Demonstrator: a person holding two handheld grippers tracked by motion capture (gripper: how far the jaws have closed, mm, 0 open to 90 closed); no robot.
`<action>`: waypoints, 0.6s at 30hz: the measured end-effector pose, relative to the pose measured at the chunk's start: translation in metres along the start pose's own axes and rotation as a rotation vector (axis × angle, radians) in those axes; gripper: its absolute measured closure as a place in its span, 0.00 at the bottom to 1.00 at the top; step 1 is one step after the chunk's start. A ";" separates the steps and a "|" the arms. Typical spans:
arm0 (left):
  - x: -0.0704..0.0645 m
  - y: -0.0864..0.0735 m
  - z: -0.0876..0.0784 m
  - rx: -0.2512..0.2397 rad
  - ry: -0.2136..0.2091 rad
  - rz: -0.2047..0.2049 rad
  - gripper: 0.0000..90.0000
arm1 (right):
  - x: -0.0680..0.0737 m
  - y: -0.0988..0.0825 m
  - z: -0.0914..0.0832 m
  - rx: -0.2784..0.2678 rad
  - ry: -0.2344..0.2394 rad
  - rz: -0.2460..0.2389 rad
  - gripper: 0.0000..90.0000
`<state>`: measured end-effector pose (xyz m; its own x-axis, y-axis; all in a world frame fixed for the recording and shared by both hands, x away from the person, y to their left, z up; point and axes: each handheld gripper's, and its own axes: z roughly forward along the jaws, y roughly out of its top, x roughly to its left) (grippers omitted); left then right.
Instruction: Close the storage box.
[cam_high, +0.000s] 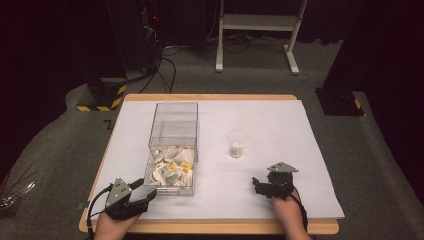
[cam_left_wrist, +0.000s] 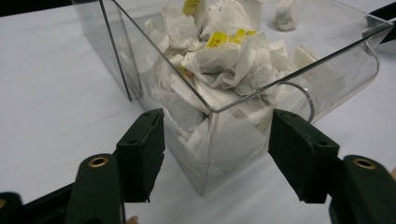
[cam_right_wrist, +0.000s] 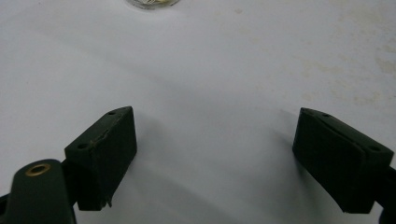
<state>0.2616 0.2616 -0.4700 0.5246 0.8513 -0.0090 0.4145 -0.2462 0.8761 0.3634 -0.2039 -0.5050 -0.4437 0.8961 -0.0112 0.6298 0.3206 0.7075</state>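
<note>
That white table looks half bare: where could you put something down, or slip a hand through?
Widest free patch: the table right of the small cup, out to its right edge. Another lies left of the clear box. A bare lane runs between box and cup. It is crowded at the box's near corner, where the left gripper straddles it. The right gripper sits over bare sheet.

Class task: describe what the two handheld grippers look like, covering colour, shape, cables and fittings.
Both the left gripper and the right gripper are black, each topped by a grey three-cornered plate. A black cable trails from each. Their fingers are blocky dark pads on arms with brass-coloured rivets.
</note>
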 end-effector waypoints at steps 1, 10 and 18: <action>0.000 0.000 0.000 -0.003 0.000 -0.001 0.40 | 0.000 0.000 0.000 0.000 0.000 0.000 0.15; -0.004 0.001 0.001 -0.019 -0.001 0.006 0.46 | 0.000 0.000 0.000 0.000 -0.001 0.000 0.15; -0.003 0.002 -0.001 -0.039 0.018 0.000 0.52 | 0.000 0.000 0.000 0.000 -0.002 -0.001 0.15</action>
<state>0.2606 0.2590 -0.4676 0.5112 0.8595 -0.0012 0.3851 -0.2278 0.8943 0.3633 -0.2037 -0.5050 -0.4433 0.8963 -0.0132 0.6291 0.3216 0.7077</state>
